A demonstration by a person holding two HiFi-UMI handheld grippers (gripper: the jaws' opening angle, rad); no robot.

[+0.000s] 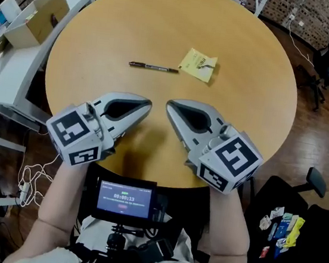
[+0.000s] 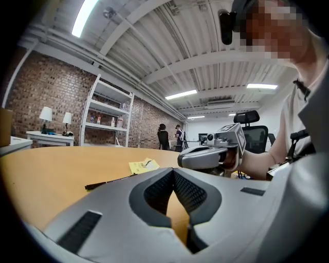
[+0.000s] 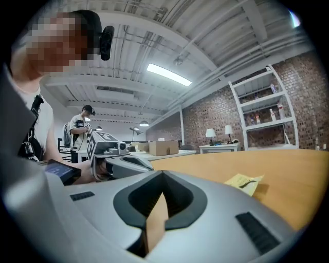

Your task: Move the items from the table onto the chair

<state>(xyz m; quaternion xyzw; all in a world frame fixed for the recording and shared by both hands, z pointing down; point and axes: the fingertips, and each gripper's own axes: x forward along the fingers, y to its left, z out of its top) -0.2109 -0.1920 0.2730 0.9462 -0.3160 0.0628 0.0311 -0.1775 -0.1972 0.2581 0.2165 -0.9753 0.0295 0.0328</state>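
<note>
Head view gives us the round wooden table [image 1: 167, 20] from above, with both grippers low over its near edge. Our left gripper [image 1: 148, 103] and our right gripper [image 1: 169, 104] lie side by side. Their noses are angled in toward each other, with a narrow strip of bare wood between the two tips. Each one tapers to a closed point. Left gripper view confirms it for that side: the two dark ribbed pads meet at the tip with nothing caught between them, and only tabletop shows through the hollow behind. Right gripper view shows the same, jaws pressed together and empty.

Beyond the tips, toward the middle of the table, a black pen [image 1: 154, 67] lies flat, running left to right. At its right end sits a yellow paper slip [image 1: 198, 64] with dark marks on it, turned at a slant. The pen's tip comes very close to the slip's corner, and we cannot tell whether they touch. Neither gripper touches either thing.

Off the table's right edge, low at our right, stands a black office chair [image 1: 316, 238]. Its seat carries a small heap of packets [image 1: 281, 228] in white, blue, yellow and red. Past the table's left edge a white desk [image 1: 10, 71] bears a cardboard box [image 1: 38, 18]. A small screen [image 1: 124, 199] sits at our chest, below the grippers' marker cubes.
</note>
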